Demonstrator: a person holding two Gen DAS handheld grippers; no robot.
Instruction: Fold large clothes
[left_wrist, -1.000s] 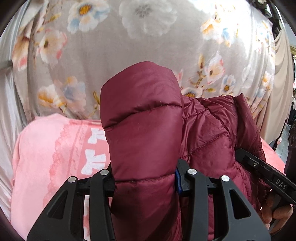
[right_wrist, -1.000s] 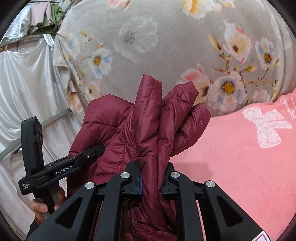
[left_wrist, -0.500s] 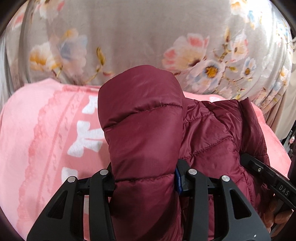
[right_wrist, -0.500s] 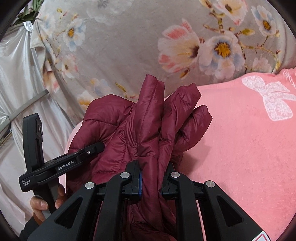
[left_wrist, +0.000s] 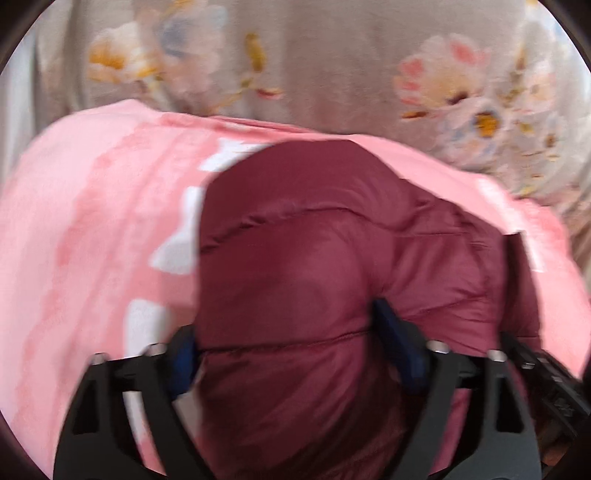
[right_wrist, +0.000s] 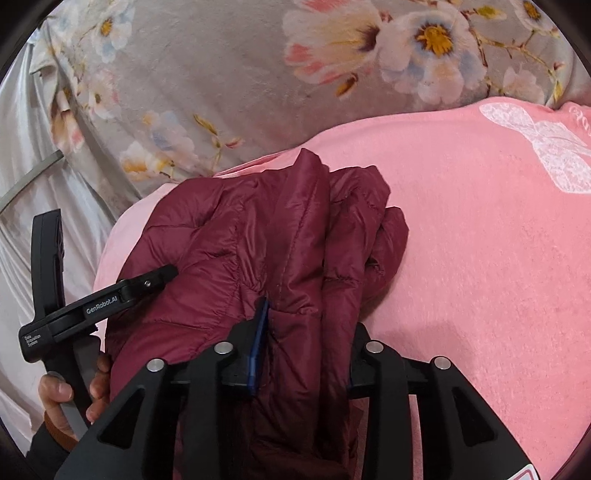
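Between my 2 sets of tongs, the grip has just let go: my left gripper (left_wrist: 291, 362) has sprung wide, its pads opening off the puffy maroon jacket (left_wrist: 314, 280), and my right gripper (right_wrist: 306, 354) is opening too, the bunched folds loose between its jaws. Beyond them the jacket, held up a second ago, now rests on the pink blanket (right_wrist: 480, 258) before the floral cover (right_wrist: 229, 74), so this fold looks laid down.

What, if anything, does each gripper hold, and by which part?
Neither grips firmly now: both the left gripper and right gripper are opening, with folded edges of the jacket still between their jaws.
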